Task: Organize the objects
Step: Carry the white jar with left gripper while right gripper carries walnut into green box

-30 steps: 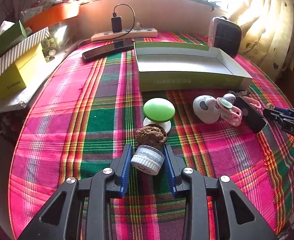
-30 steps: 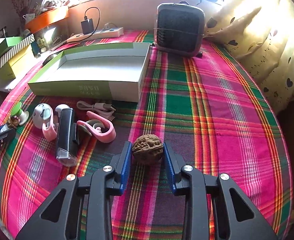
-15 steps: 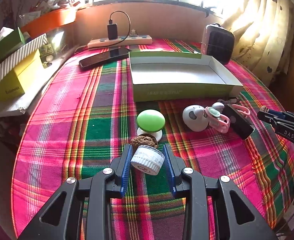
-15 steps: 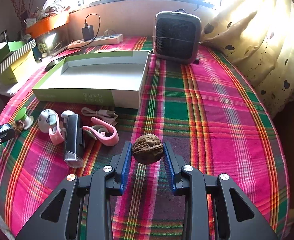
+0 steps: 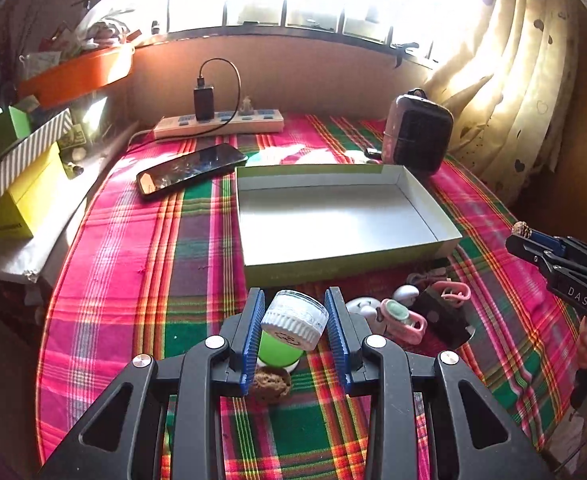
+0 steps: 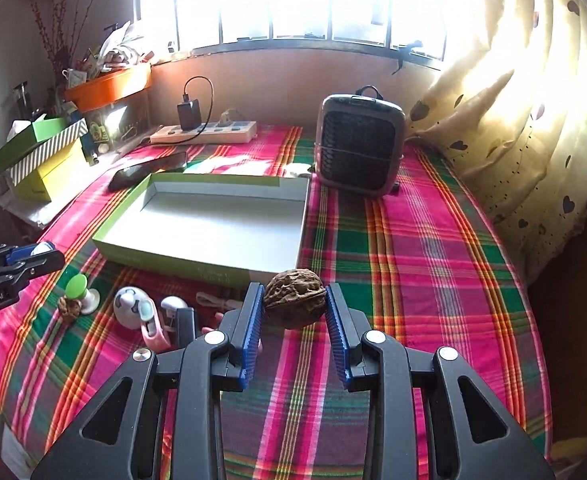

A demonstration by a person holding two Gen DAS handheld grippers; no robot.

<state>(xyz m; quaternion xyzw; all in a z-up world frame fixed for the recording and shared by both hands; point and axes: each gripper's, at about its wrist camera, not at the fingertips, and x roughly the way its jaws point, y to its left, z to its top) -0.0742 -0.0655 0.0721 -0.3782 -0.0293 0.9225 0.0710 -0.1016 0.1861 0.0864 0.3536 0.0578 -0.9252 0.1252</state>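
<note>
Aloft, left gripper [image 5: 294, 322] pinching jar [image 5: 294, 319], cap tilted toward camera; right gripper [image 6: 294, 307] pinching walnut [image 6: 294, 298].

Green mushroom toy [image 5: 279, 352] half-hidden behind jar [image 5: 295, 318].

The phone [image 5: 191, 168] lies left of the tray [image 5: 349, 256], heater [image 5: 419, 136] behind.

Woven plaid tablecloth [image 6: 433, 248]; rough wrinkled walnut [image 6: 294, 298]; ribbed plastic jar [image 5: 294, 319]; matt cardboard tray [image 5: 333, 220].
</note>
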